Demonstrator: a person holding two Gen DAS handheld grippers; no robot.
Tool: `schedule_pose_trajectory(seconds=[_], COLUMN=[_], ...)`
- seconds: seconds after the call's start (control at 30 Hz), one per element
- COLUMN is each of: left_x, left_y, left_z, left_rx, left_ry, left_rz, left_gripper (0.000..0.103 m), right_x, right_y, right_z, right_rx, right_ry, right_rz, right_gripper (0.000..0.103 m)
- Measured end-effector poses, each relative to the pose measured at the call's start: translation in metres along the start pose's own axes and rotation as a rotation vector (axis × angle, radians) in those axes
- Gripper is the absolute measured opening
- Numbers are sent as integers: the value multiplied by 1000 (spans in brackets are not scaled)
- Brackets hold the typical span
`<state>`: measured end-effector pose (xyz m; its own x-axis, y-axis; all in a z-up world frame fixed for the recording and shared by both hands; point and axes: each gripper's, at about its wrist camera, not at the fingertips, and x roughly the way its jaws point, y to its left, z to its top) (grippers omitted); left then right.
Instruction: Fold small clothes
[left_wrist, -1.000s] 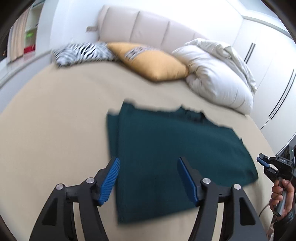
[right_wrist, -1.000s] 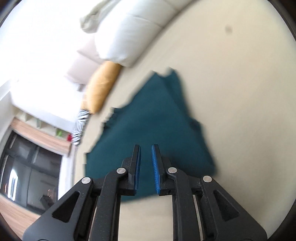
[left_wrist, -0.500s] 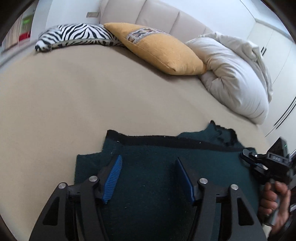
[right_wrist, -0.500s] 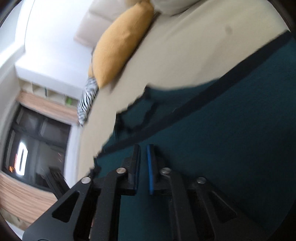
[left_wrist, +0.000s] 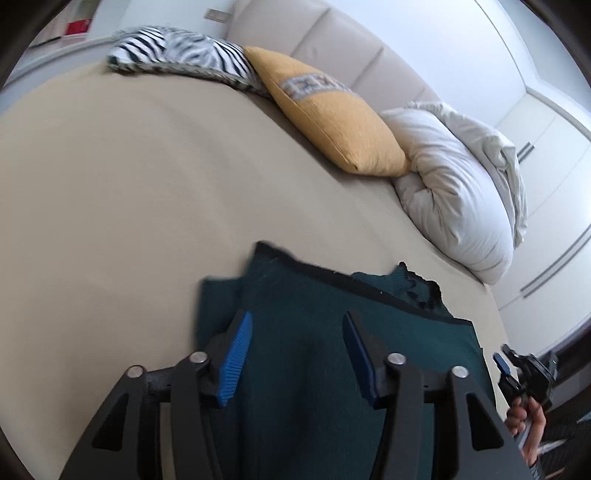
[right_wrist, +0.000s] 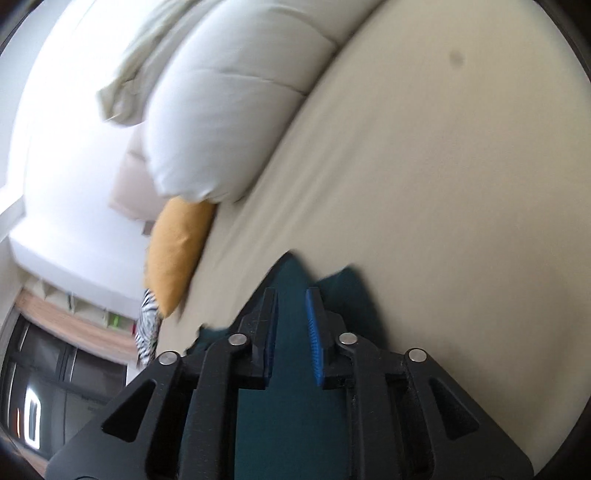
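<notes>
A dark teal knit garment (left_wrist: 325, 332) lies folded on the beige bed, with a dark hem band along its far edge. My left gripper (left_wrist: 295, 332) hovers over its near part, jaws wide open and empty. My right gripper (right_wrist: 291, 314) is above the garment (right_wrist: 291, 413) near its right end, jaws a little apart with nothing between them. The right gripper also shows in the left wrist view (left_wrist: 517, 369), held by a hand off the garment's right edge.
The beige bed (left_wrist: 129, 203) stretches ahead. At the headboard lie a zebra-striped pillow (left_wrist: 184, 48), a yellow cushion (left_wrist: 332, 122) and a bundled white duvet (left_wrist: 461, 192). White wardrobe doors (left_wrist: 546, 155) stand on the right.
Both grippers came forward over the garment, and its far edge now lies folded. The right gripper's jaws opened slightly and it pulled back to the right of the garment.
</notes>
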<state>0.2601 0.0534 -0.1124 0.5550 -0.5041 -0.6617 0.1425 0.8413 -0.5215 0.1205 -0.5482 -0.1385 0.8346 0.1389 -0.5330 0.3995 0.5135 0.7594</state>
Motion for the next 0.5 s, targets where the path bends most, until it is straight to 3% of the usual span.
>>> schedule_pose_trajectory(seconds=[0.07, 0.17, 0.33, 0.43, 0.5], left_x=[-34, -58, -55, -53, -47], left_y=[8, 23, 41, 35, 34], left_z=[-15, -38, -71, -77, -77], left_rx=[-34, -86, -170, -160, -194], left_ry=[-53, -23, 75, 85, 114], left_rz=[-6, -6, -44, -52, -105], left_gripper=[75, 76, 76, 76, 75], right_x=[-37, -35, -18, -6, 0], right_y=[12, 57, 105, 111, 117], right_z=[-14, -55, -130, -159, -173], right_rx=[-73, -160, -246, -210, -195], right_ry=[12, 71, 266, 338, 363], right_rz=[39, 98, 199, 237, 255], right_gripper=[55, 57, 57, 57, 57])
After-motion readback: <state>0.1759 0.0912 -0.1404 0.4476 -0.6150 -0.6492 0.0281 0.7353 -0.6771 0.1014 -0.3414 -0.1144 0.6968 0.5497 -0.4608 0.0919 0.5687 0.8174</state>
